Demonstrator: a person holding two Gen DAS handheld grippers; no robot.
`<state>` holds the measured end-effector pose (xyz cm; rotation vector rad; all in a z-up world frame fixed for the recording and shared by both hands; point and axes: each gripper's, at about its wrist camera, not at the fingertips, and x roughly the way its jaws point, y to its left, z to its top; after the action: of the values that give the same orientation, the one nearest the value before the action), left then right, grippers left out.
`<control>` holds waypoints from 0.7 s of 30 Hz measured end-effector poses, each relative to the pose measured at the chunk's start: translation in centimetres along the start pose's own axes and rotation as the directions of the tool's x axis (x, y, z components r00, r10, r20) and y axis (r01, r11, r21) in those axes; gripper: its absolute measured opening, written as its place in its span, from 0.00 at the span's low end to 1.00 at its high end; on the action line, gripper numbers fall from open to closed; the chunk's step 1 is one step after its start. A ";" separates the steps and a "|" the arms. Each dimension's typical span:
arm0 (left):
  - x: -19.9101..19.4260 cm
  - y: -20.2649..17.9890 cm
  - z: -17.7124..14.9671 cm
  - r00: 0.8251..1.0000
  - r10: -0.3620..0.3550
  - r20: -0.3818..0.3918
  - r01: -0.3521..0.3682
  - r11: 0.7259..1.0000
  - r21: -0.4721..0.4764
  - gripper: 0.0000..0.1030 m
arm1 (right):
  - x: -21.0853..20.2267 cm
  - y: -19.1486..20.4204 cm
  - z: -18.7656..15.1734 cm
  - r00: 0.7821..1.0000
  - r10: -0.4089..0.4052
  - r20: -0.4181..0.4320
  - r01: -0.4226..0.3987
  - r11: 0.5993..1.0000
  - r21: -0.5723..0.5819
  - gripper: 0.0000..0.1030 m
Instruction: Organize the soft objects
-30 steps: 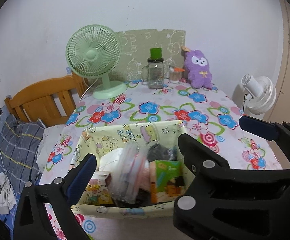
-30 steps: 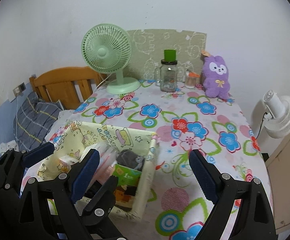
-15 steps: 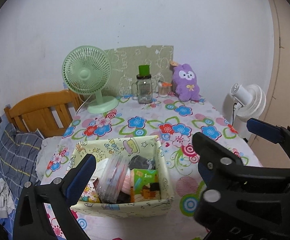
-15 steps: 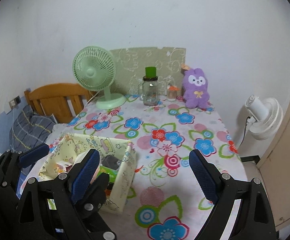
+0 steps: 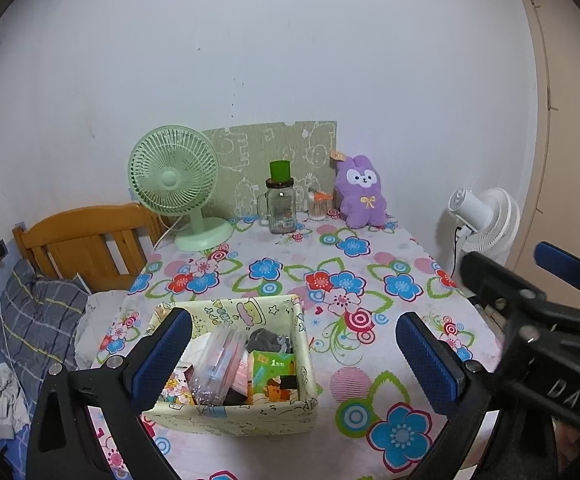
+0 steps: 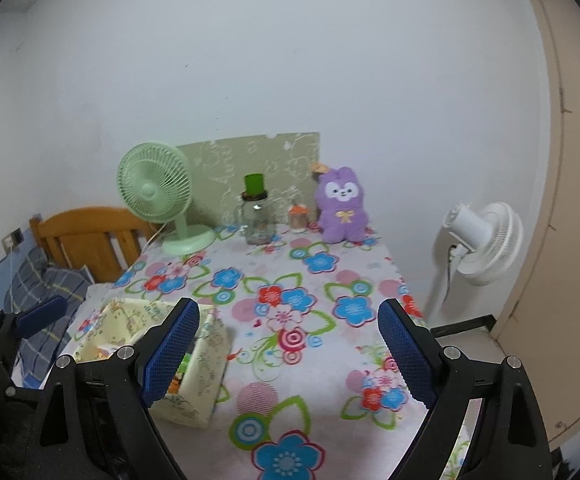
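A purple plush rabbit (image 5: 361, 192) sits upright at the table's far edge against the wall; it also shows in the right wrist view (image 6: 341, 208). A pale yellow fabric bin (image 5: 230, 414) stands near the front left, holding packets, a plastic pouch and a dark cloth; it shows in the right wrist view (image 6: 202, 376) too. My left gripper (image 5: 293, 356) is open and empty, held above the bin's near side. My right gripper (image 6: 288, 352) is open and empty over the flowered tablecloth, right of the bin.
A green desk fan (image 5: 178, 188), a glass jar with green lid (image 5: 282, 204) and a small orange-topped jar (image 5: 317, 206) stand at the back. A white floor fan (image 5: 485, 220) stands right of the table. A wooden bed frame (image 5: 86, 240) and bedding lie to the left.
Both grippers have pulled back and risen away from the bin, so the table looks farther off. Both stay open and empty.
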<state>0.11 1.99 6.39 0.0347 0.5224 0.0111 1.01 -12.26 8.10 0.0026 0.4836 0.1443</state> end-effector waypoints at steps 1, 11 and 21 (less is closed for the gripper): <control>-0.3 0.1 0.0 1.000 0.002 0.006 -0.002 1.000 -0.004 1.00 | -0.2 -0.3 0.0 1.000 -0.006 0.003 0.006 1.000 0.004 0.90; -1.7 1.0 0.0 0.999 0.036 0.031 -0.035 0.998 -0.048 1.00 | -1.7 -2.1 -0.4 0.999 -0.035 0.019 0.035 0.999 0.028 0.90; -2.1 1.5 0.1 0.998 0.035 0.043 -0.033 0.998 -0.060 1.00 | -1.9 -2.0 -0.4 0.999 -0.033 0.020 0.033 0.999 0.026 0.90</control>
<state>-1.61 3.40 7.59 -0.0145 0.4769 0.0590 -0.56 -14.55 8.58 0.0215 0.4651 0.1055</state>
